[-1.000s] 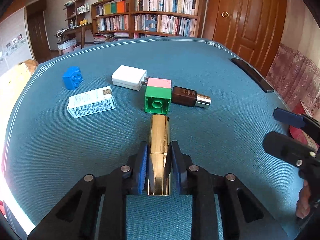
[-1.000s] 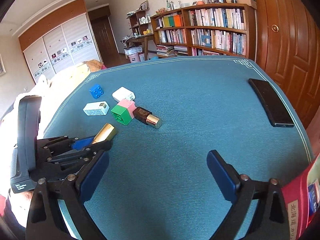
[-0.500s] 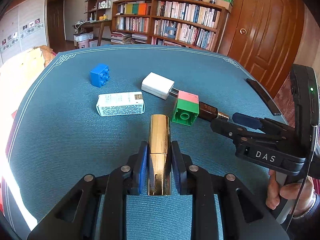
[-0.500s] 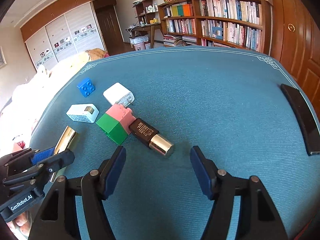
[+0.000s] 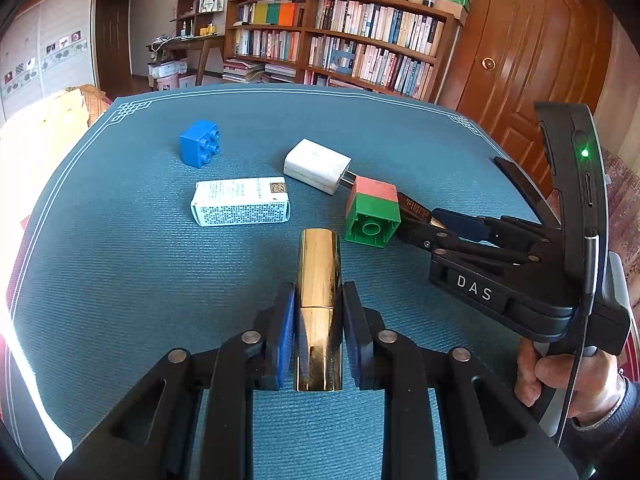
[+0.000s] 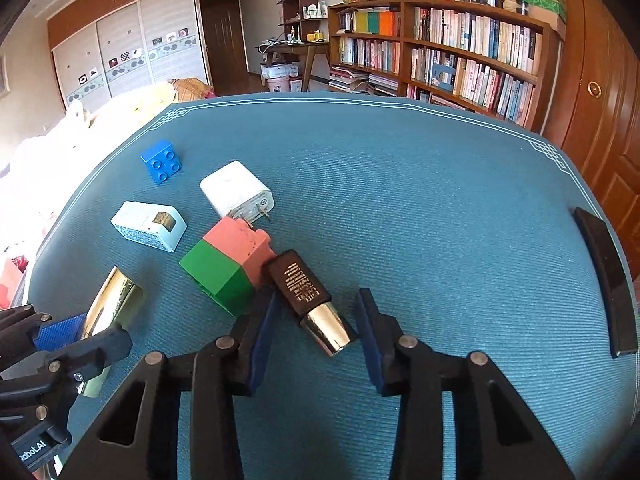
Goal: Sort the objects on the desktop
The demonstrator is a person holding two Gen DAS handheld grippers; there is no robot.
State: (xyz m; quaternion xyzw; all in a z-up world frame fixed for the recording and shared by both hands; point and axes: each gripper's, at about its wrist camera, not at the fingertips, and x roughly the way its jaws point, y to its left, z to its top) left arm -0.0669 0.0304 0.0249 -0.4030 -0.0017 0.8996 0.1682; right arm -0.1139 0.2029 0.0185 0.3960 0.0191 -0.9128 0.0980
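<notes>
In the left wrist view, the left gripper point(image 5: 319, 332) is clamped on a gold tube point(image 5: 319, 304), which points away along the fingers over the blue table mat point(image 5: 120, 264). Beyond its far end, to the right, lies a green-and-pink toy block point(image 5: 373, 212); to the left lies a white patterned box point(image 5: 241, 201). Farther off are a white plug charger point(image 5: 317, 165) and, at far left, a blue toy block point(image 5: 199, 148). The right gripper point(image 5: 436, 226) comes in from the right, its tips at a dark bottle point(image 5: 414, 210) that lies just right of the green-and-pink block.

In the right wrist view, the right gripper point(image 6: 314, 332) is spread wide, one finger on each side of the dark bottle's point(image 6: 306, 294) gold cap, neither pad clearly touching it. The bottle's far end meets the green-and-pink toy block point(image 6: 228, 264). The charger point(image 6: 236, 194), patterned box point(image 6: 148, 225) and blue block point(image 6: 162, 160) lie farther left. At near left the left gripper point(image 6: 76, 338) holds the gold tube point(image 6: 110, 308). A black phone point(image 6: 606, 280) lies at the right edge.
</notes>
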